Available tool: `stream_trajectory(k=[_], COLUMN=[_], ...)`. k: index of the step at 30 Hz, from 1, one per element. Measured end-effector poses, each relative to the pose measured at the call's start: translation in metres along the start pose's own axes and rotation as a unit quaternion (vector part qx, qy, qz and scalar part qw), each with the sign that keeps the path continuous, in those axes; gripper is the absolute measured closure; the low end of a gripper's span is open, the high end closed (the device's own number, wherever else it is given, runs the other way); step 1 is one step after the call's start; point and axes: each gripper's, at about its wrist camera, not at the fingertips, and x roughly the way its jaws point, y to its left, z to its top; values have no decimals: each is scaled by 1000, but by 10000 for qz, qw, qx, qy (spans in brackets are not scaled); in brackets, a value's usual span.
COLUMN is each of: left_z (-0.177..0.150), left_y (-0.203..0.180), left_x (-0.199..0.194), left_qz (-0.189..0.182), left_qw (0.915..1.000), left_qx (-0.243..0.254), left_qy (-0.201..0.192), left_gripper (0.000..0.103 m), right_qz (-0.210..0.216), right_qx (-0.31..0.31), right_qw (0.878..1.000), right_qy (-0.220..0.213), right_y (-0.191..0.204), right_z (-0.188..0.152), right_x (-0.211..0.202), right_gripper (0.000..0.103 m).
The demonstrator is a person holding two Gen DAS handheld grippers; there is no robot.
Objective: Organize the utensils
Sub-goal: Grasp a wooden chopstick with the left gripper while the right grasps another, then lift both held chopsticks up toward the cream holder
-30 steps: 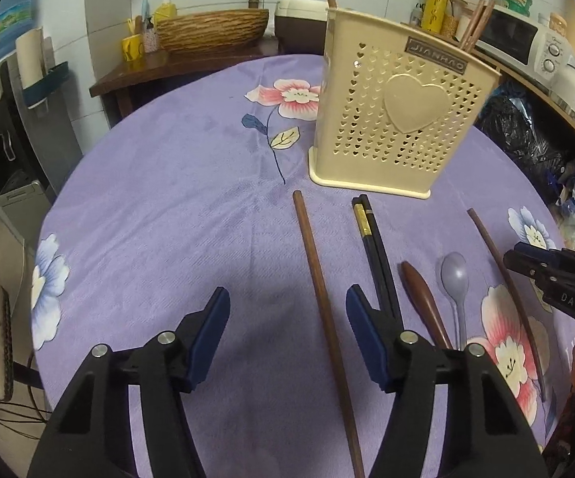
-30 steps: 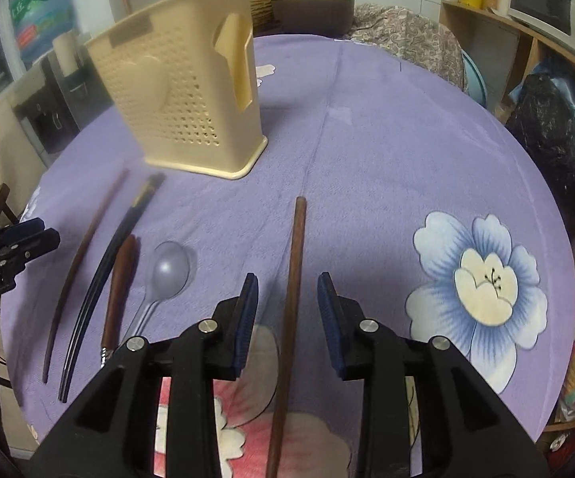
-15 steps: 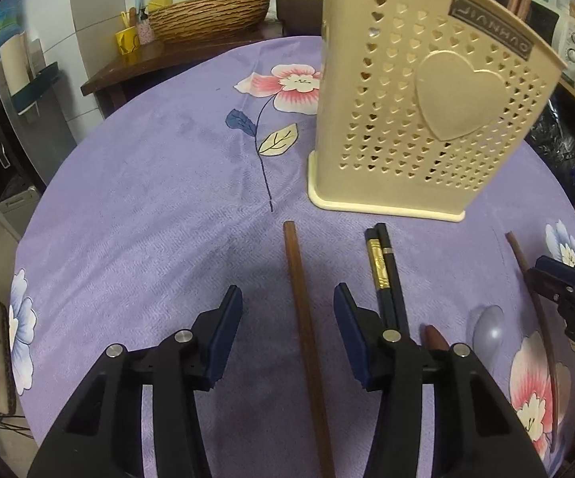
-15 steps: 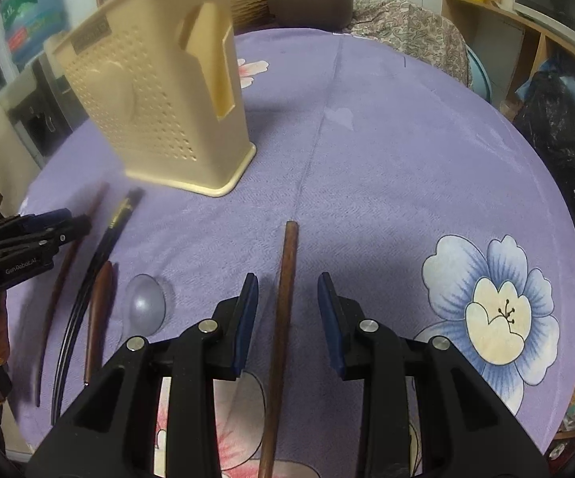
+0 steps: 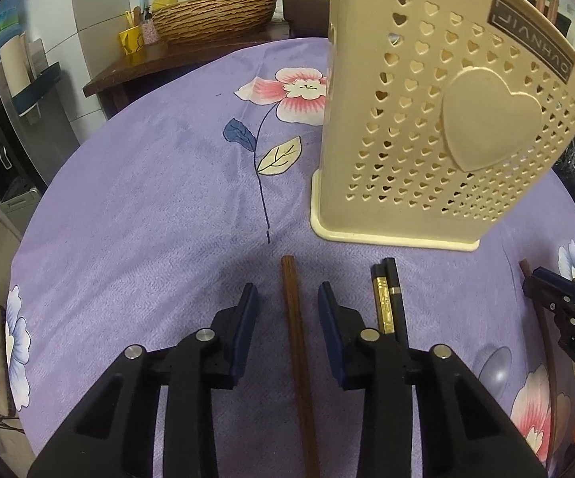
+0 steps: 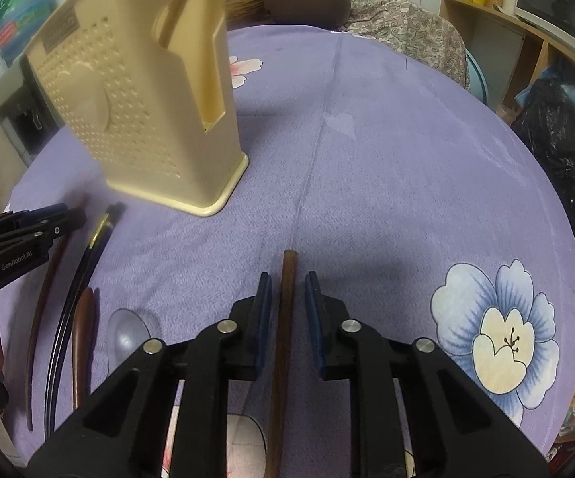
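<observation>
1. Both grippers have moved closer to the cream perforated plastic utensil holder (image 5: pixel 446 119) on the worktop; fingers are closing.
2. Left gripper (image 5: pixel 287 306) straddles a brown wooden chopstick (image 5: pixel 295 338), apart from it, lined up for pinching.
3. Right gripper (image 6: pixel 286 298) nearly pinches its brown chopstick (image 6: pixel 283 318); contact seems unclear.
4. Holder's top is cut off.

Purple floral tablecloth (image 5: pixel 148 219): cream holder (image 5: pixel 446 139), chopsticks (image 5: pixel 295 338), spoon (image 6: pixel 128 334).

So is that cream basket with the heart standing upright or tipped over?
Upright. The cream basket stands on its flat base on the purple tablecloth, walls rising; both views show it. Its apparent lean is lens distortion.
</observation>
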Motion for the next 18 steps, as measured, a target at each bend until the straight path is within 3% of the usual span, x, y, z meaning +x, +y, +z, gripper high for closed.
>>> stream_trajectory(k=[3,6,12,18], left_z=[0,0,3,5], left_y=[2,4,5,6], left_x=[0,0,2,-23], left_qz=[38,37,-61,-296], left_qw=[10000,9999,9998,9985], left_qx=[-49,-120,-166,-241], left_qy=[-42,-75,-82,-382], left_gripper=[85,94,94,94], right_qz=[-18,34,254,538], right_qx=[-14,62,282,508], right_qw=[10000,10000,9992,9964], right_qy=[-24,-50,-113,-411], right_y=[-1,-4,-12,-22], right_z=[1,0,3,7], right_x=[0,0,-2,-25], right_gripper=[94,94,95,95])
